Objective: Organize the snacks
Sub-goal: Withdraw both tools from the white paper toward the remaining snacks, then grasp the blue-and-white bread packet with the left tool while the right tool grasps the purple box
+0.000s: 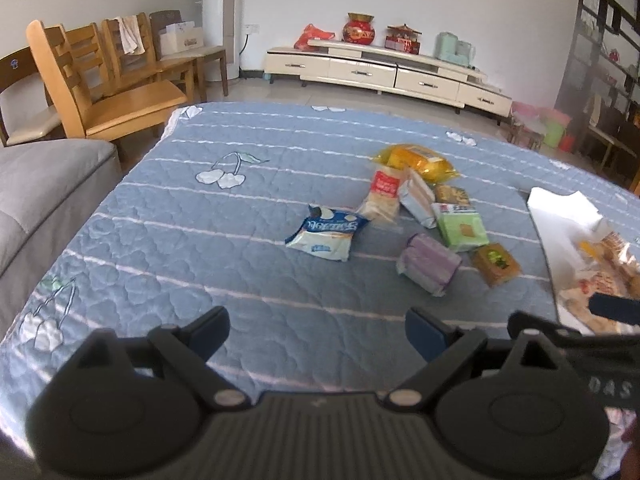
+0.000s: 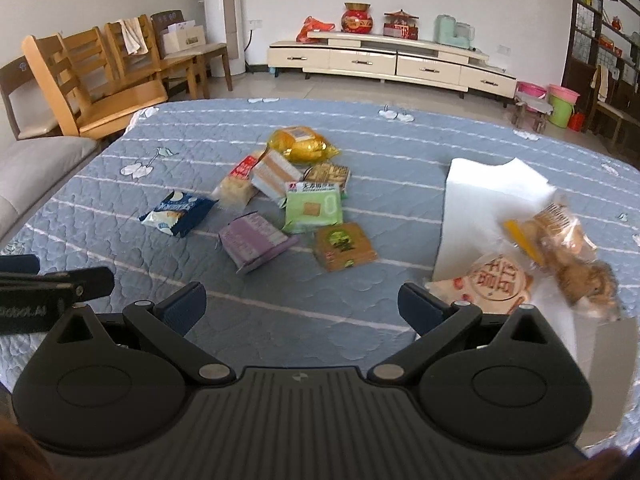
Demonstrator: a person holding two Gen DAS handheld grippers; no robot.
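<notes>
Blue quilted cover (image 2: 280, 312) was our work surface, with the loose snacks heaped at centre frame in the right wrist view: a purple pack (image 2: 256, 242) nearest, a green pack (image 2: 314, 210) and a brown square pack (image 2: 345, 246) just beside it, and a blue-white bag (image 2: 178, 212) off to the left. A white box (image 2: 480, 200) at the right edge already held a few. We'd say grab the purple one first, pinching across its short side. Both grippers, left gripper (image 1: 318, 330) and right gripper (image 2: 302, 306), hung wide open, empty, tilted down over the cover.
</notes>
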